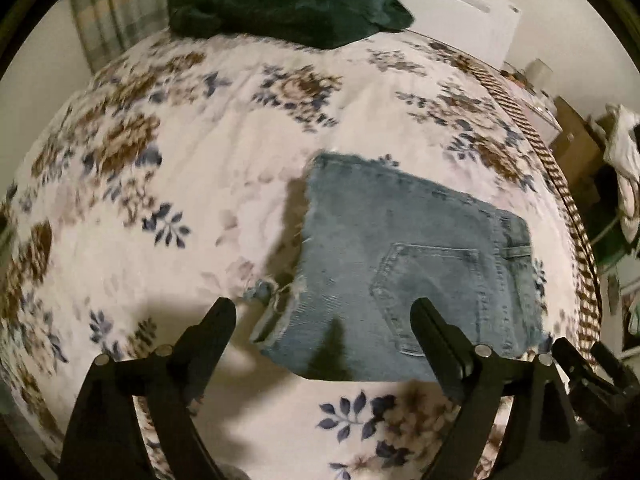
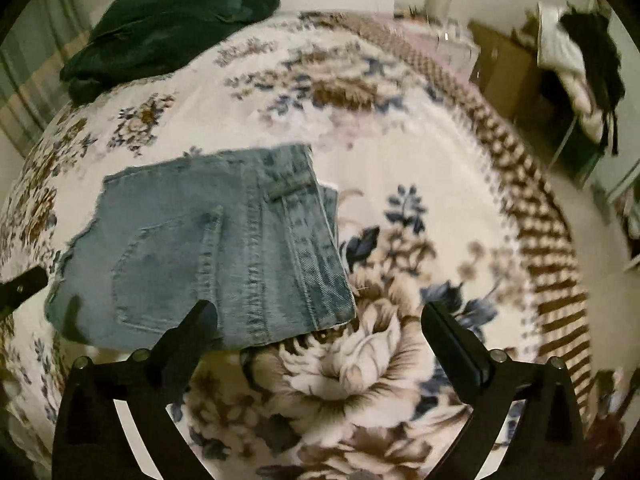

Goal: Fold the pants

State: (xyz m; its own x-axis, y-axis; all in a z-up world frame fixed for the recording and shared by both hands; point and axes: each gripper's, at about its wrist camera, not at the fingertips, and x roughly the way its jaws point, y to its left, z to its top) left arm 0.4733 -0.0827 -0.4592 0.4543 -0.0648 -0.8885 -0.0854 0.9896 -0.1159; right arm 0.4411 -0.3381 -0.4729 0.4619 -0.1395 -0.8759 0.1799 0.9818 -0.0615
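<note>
Both grippers' matte black fingers (image 1: 218, 320) taper forward, studded with silver pins.

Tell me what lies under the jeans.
The jeans lie folded on a floral blanket. Lower denim layers peek out at the waistband edge. The blanket directly beneath is covered.

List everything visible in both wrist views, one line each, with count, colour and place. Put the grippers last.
jeans: one, light blue denim, folded into a compact stack with a back pocket on top, lying on the bedspread just ahead of both grippers
dark green garment: one, bunched, at the far edge of the bed
bedspread: one, white with brown and blue flowers and a brown checked border, covering the bed
curtain: one, pale green and beige plaid, far left
clothes pile: white and black, off the bed at the right
left gripper: one, black, open, holding nothing
right gripper: one, black, open, holding nothing
</note>
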